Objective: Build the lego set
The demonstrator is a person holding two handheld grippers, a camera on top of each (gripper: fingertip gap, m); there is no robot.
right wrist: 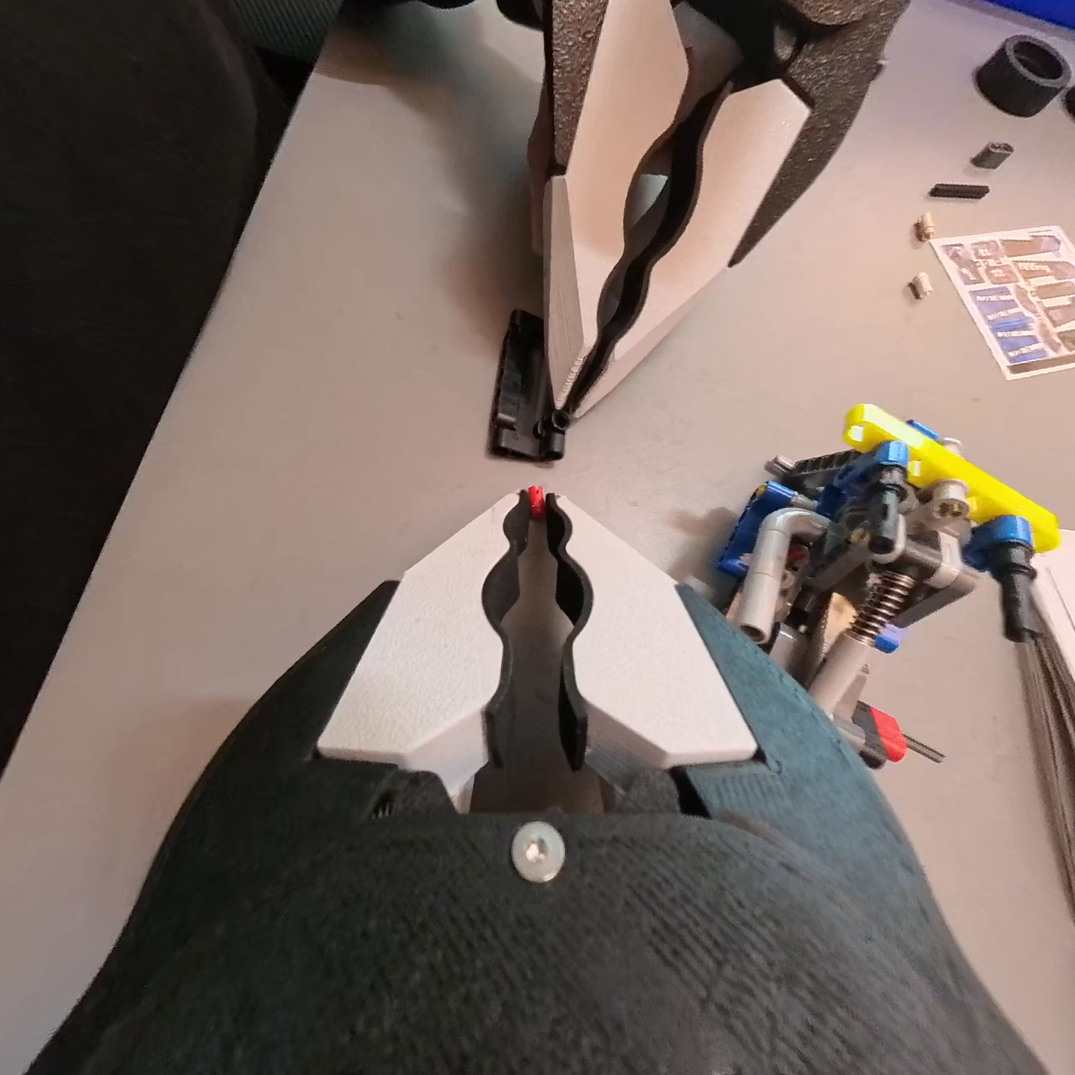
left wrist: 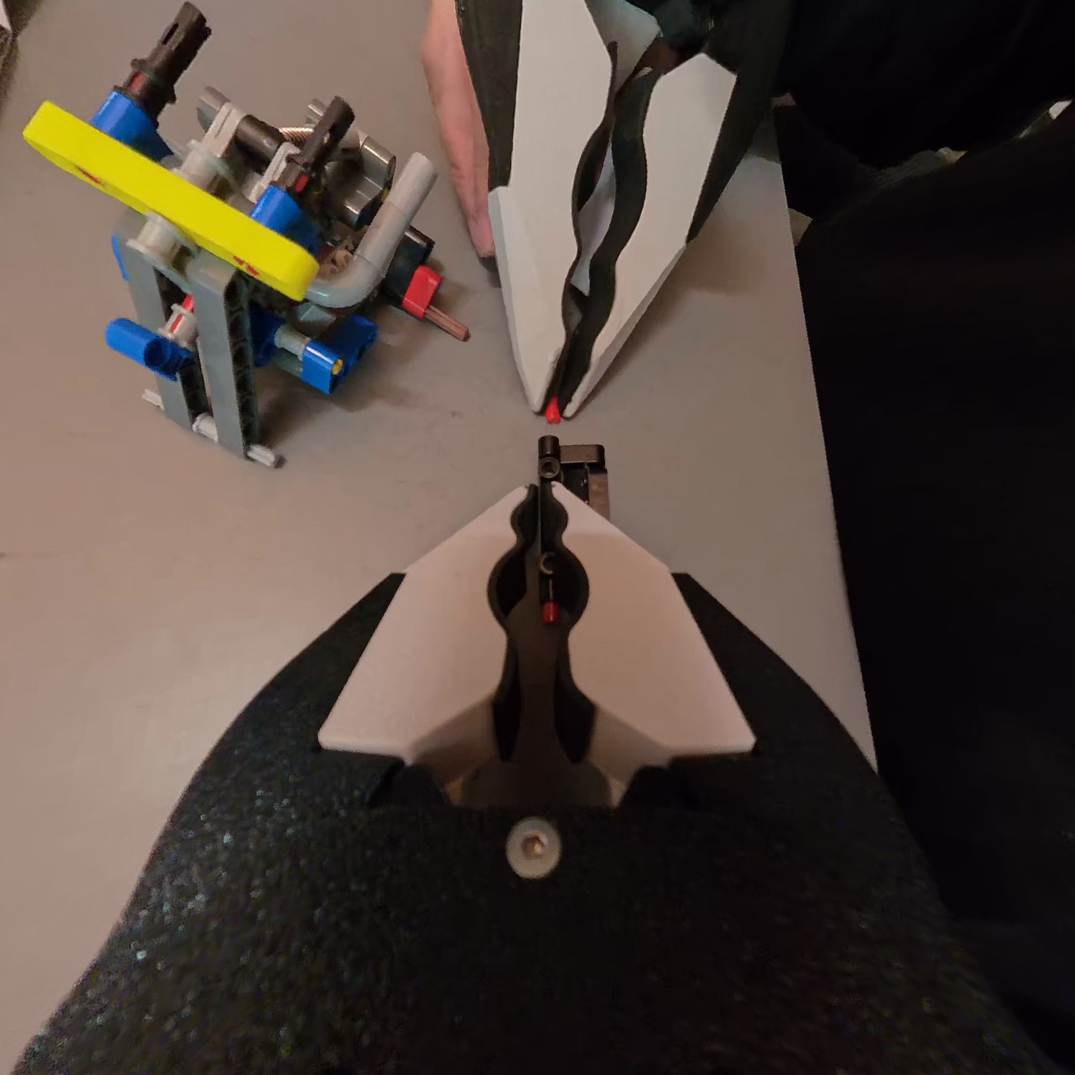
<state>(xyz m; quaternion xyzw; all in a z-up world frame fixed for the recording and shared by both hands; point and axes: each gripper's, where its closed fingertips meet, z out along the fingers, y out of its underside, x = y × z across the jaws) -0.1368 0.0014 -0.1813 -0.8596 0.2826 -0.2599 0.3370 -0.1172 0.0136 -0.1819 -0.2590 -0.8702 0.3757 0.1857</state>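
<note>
Red peg [right wrist: 536, 504]: pinched in your right gripper [right wrist: 536, 499], facing the black piece [left wrist: 549, 465] clamped in your left gripper [left wrist: 545, 487]; align before pressing.

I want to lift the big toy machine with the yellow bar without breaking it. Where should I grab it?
Probably by the two upright grey beams at its base, coming from the open table side with a tool finger on each outer face. They look flat, stiff and parallel. The yellow bar sits tilted on pins, and the black pegs and bent grey tube stick out, so those might pop off.
</note>
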